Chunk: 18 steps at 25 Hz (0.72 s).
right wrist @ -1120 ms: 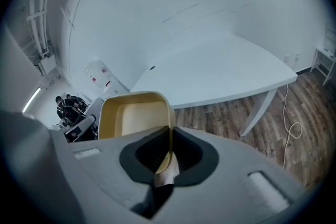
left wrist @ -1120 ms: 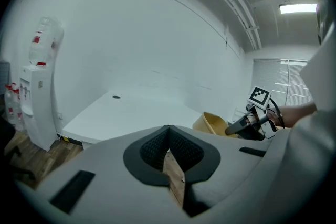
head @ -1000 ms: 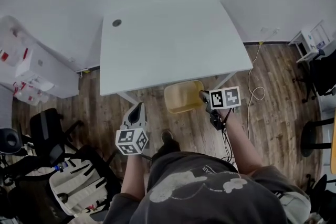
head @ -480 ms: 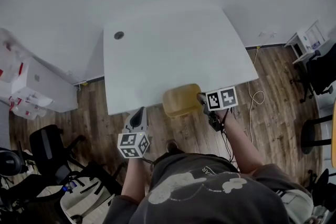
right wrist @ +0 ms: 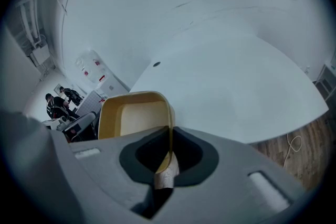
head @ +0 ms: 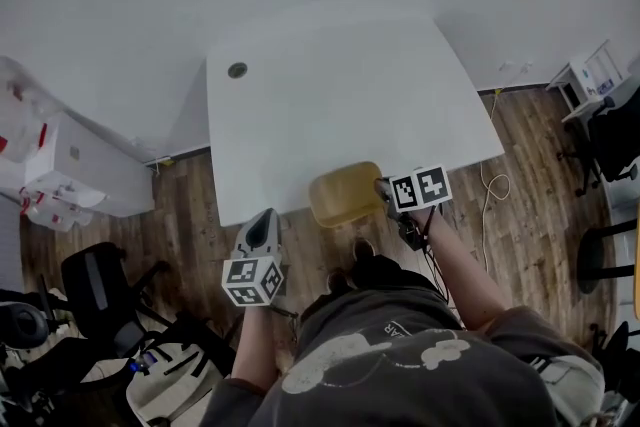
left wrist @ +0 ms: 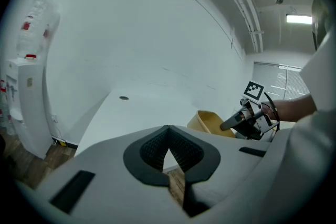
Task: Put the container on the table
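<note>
A shallow yellow container [head: 345,195] hangs at the near edge of the white table [head: 330,95], partly over the tabletop. My right gripper [head: 384,186] is shut on its right rim; in the right gripper view the thin yellow wall [right wrist: 134,118] runs between the jaws of that gripper [right wrist: 169,153]. I cannot tell whether the container touches the table [right wrist: 226,86]. My left gripper [head: 262,221] hovers over the floor to the container's left, shut with nothing in it. From the left gripper [left wrist: 168,145] view, the container [left wrist: 211,121] and right gripper [left wrist: 232,123] sit off to the right.
A round cable hole [head: 237,70] marks the table's far left corner. White cabinets [head: 60,165] stand at the left and black chairs [head: 95,280] at the lower left. A cable [head: 492,183] lies on the wood floor at the right. Walls back the table.
The right gripper has carried the container from in front of the table up to its near edge. The left gripper has barely moved.
</note>
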Motion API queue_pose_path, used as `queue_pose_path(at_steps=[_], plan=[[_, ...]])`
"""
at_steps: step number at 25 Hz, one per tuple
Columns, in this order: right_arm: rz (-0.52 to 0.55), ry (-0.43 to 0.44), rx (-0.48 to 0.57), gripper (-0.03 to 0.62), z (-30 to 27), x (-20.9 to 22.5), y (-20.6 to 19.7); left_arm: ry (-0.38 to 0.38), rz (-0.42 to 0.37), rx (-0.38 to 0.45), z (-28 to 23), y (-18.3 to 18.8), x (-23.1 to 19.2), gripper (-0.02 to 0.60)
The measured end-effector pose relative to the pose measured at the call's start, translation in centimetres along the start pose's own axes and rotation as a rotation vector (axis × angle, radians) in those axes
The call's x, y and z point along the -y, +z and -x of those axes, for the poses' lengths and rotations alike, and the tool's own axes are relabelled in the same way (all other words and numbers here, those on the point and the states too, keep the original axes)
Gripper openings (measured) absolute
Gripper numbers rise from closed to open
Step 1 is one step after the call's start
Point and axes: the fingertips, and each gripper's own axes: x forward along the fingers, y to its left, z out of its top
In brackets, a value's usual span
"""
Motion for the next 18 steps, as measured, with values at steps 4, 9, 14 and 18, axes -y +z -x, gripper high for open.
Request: queue_pose_path(at_steps=[4,9,14,18], plan=[[0.016,0.010,-0.012,0.012,-1.3,-0.3,1.3,0.030,0.007,0.012,0.4,0.3,-0.7,0.000],[0.022,0.037,-0.009,0.012,-4.1,-0.8,5.0,0.089,0.010,0.013,0.1,1.2,-2.9,0.000],[0.028,0.059,-0.026,0.012,-8.1,-0.8,9.4,0.138,0.017,0.011,-2.2,2.8,-5.7,0.000],[0.030,0.076,-0.043,0.012,-11.4,-1.1,13.0,0.164,0.013,0.012,-5.0,4.4,-7.9,0.001]])
